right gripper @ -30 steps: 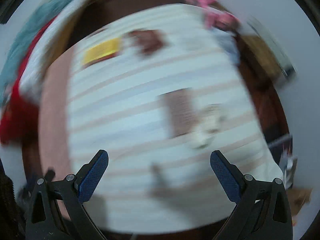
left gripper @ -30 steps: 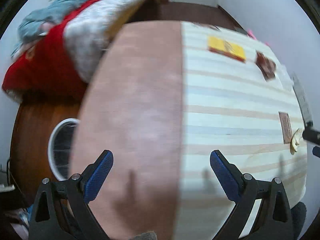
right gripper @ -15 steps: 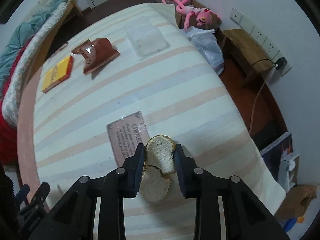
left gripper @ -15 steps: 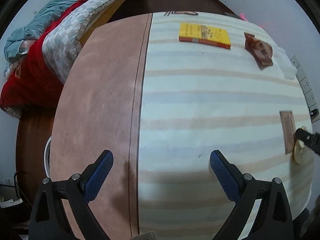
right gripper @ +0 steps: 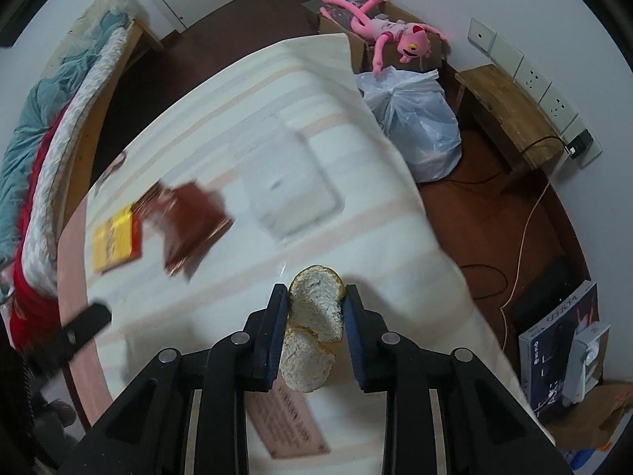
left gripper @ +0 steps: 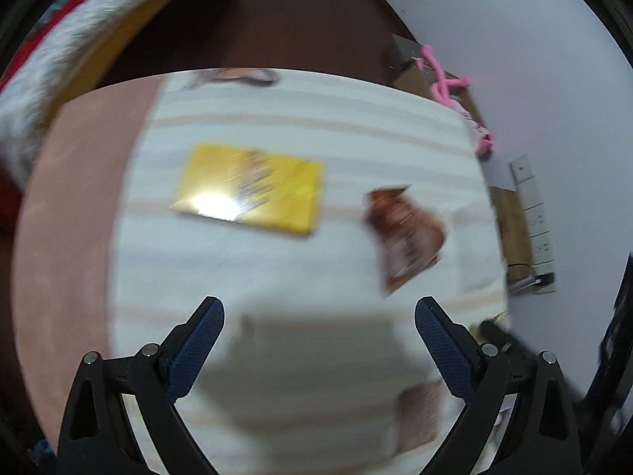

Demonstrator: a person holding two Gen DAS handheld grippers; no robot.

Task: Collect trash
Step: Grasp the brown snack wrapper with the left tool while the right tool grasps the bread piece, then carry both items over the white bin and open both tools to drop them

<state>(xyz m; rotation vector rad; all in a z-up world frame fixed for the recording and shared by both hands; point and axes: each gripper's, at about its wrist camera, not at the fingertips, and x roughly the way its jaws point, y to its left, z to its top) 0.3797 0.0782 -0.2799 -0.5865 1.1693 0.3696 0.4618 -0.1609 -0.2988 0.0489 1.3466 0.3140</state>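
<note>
My right gripper (right gripper: 314,316) is shut on a torn piece of bread (right gripper: 314,308), pale crumb with a brown crust, lifted above the striped tablecloth (right gripper: 356,213). A brown snack wrapper (right gripper: 190,217) lies further back on the cloth, left of the bread. In the left wrist view that same brown wrapper (left gripper: 407,237) sits ahead and to the right of my left gripper (left gripper: 318,332), which is open and holds nothing. The left view is blurred by motion.
A yellow book (left gripper: 253,194) lies left of the wrapper. A brown card (right gripper: 285,423) rests under the right gripper, and a clear flat bag (right gripper: 289,182) behind it. Beside the table stand a white plastic bag (right gripper: 415,126), a pink plush toy (right gripper: 387,27) on a box, and a wooden stool (right gripper: 506,111).
The right gripper closed on the bread and lifted it off the card. The left gripper swept across the table toward the yellow book and brown wrapper, which now loom closer.
</note>
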